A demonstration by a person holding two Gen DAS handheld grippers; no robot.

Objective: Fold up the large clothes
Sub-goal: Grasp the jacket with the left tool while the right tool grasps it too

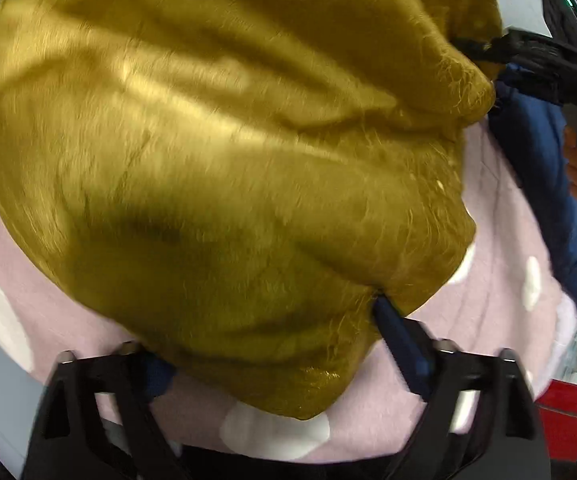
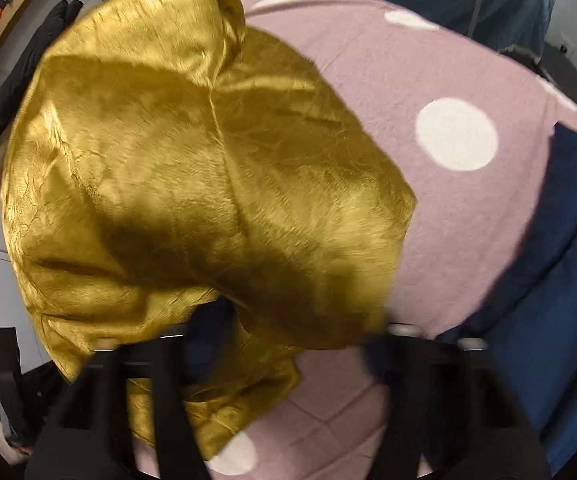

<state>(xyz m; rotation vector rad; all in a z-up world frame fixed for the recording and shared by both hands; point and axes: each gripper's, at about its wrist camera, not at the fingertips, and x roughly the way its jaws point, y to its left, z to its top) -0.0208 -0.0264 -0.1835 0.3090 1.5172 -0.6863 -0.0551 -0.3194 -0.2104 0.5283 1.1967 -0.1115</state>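
Gold satin garment point(image 1: 224, 152) lifted above a pink polka-dot bedspread point(image 1: 500, 248), bunched and hanging in loose folds, probably so that an edge can be carried over for a fold. Left gripper point(image 1: 280, 344) with fingers spread wide and cloth draped between them, grasp not discernible. Right gripper point(image 2: 284, 340) likewise spread, cloth across the gap, grip not discernible; navy cloth point(image 2: 548, 320) lying beside.

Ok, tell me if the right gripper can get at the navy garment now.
Probably not yet: the navy garment lies close beside the right gripper, unobstructed, but the gold garment fills its spread jaws.
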